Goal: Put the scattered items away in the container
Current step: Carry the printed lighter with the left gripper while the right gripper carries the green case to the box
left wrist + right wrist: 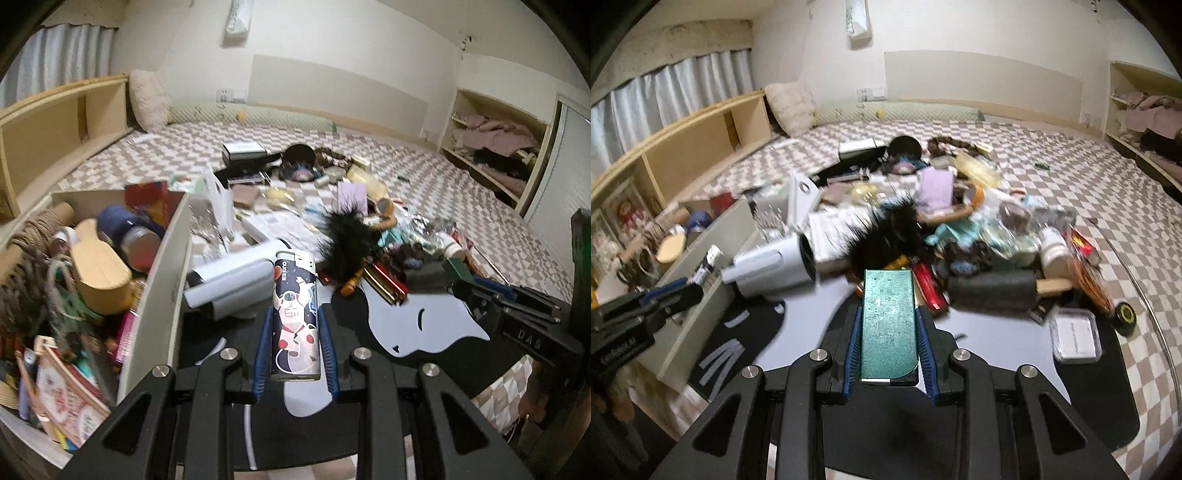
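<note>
Blue-padded, our left claw (295, 325) is closed on a lighter (295, 314) printed with an astronaut; we cannot make out its lettering for certain. Left of that claw sits the container (162, 280), a beige box crowded with twine, a wooden lid and booklets. Our right claw (888, 332) is clamped around a speckled green case (888, 325). Ahead of both, on the checkered bed (1071, 166), lies the scattered heap: a black feather tuft (882, 236), a white hair dryer (772, 266), a red tube (929, 286) and a clear plastic box (1075, 334).
</note>
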